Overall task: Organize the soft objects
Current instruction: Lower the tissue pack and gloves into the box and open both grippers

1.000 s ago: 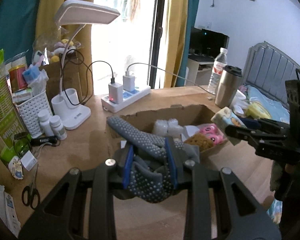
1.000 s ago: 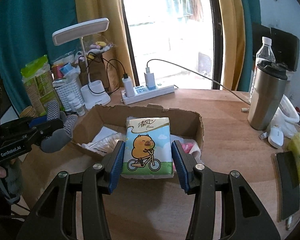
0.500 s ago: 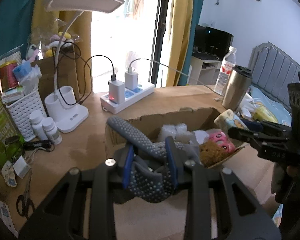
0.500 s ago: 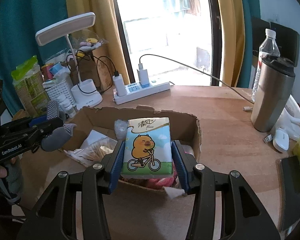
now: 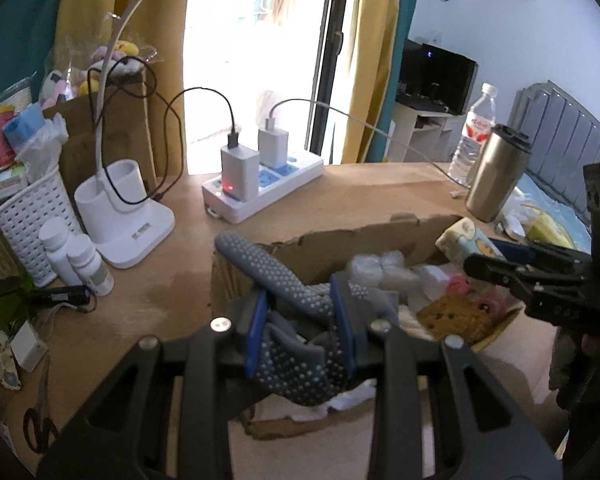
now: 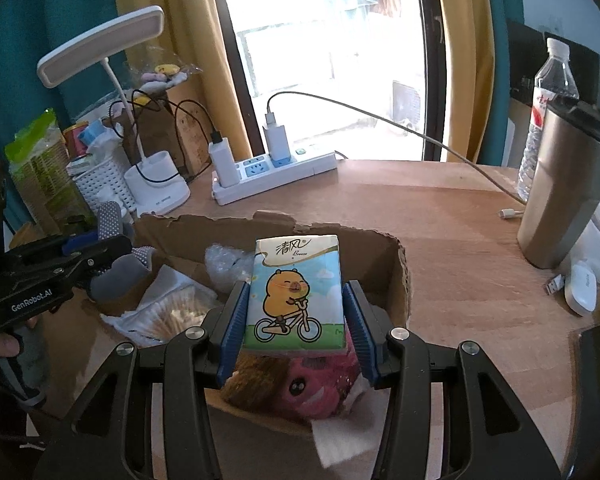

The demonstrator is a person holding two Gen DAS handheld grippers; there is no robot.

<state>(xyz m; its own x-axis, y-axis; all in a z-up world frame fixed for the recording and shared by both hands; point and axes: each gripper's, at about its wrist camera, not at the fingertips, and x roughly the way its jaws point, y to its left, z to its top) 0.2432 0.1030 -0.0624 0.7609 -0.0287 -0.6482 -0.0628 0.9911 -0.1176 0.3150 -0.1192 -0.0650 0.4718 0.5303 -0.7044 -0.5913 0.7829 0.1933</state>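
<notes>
My left gripper (image 5: 300,320) is shut on a grey dotted glove (image 5: 276,276) and holds it over the left end of a torn cardboard box (image 5: 340,236). My right gripper (image 6: 296,316) is shut on a tissue pack (image 6: 296,292) printed with a cartoon animal on a bicycle, held over the box (image 6: 396,276). Below the pack lies a pink plush toy (image 6: 316,384). The box also holds bubble wrap (image 6: 224,260), a bag of cotton swabs (image 6: 172,312) and a brown soft item (image 5: 456,316). The left gripper with the glove also shows in the right wrist view (image 6: 100,252), and the right gripper with the pack in the left wrist view (image 5: 480,256).
On the wooden desk stand a white desk lamp (image 5: 128,216), a power strip with chargers (image 5: 260,188), a steel tumbler (image 6: 568,196), a water bottle (image 6: 548,92), a white basket (image 5: 24,224) and two small white bottles (image 5: 76,260). Scissors (image 5: 40,424) lie at the front left.
Both grippers have moved forward over the box, each still holding its item. The box contents now lie directly beneath the fingers.
</notes>
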